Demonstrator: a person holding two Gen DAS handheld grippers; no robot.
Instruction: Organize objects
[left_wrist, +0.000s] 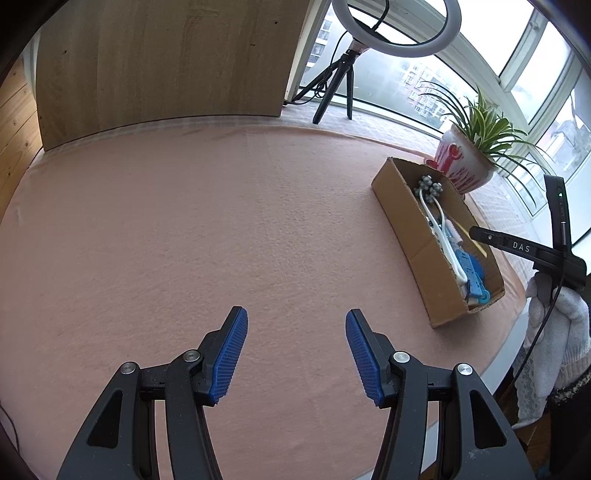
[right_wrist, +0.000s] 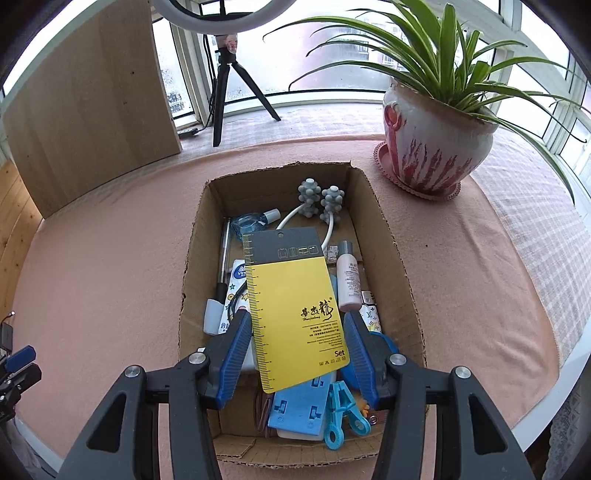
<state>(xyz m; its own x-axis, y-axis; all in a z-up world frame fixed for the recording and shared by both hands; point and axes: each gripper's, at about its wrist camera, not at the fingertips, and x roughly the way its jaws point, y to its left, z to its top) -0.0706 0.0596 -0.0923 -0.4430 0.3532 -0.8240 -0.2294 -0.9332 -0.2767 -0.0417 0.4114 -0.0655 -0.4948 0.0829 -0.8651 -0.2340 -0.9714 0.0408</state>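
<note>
A cardboard box (right_wrist: 391, 236) on the pink cloth holds several small items: a grey knobbed massager (right_wrist: 321, 199), a pink bottle (right_wrist: 349, 280), a blue bottle (right_wrist: 255, 221) and a blue clothes peg (right_wrist: 343, 413). A yellow and grey card (right_wrist: 295, 302) lies tilted on top of them. My right gripper (right_wrist: 295, 317) hangs over the box with the card between its blue pads (right_wrist: 232, 354). A thin gap shows at the right pad, so the jaws are open. My left gripper (left_wrist: 295, 317) is open and empty over bare cloth, left of the box (left_wrist: 406, 236).
A potted spider plant (right_wrist: 432, 147) stands on a saucer just behind the box at the right. A ring light's tripod (right_wrist: 225, 92) stands on the window sill. A wooden board (right_wrist: 92, 122) leans at the back left. The round table's edge (right_wrist: 554, 391) curves close on the right.
</note>
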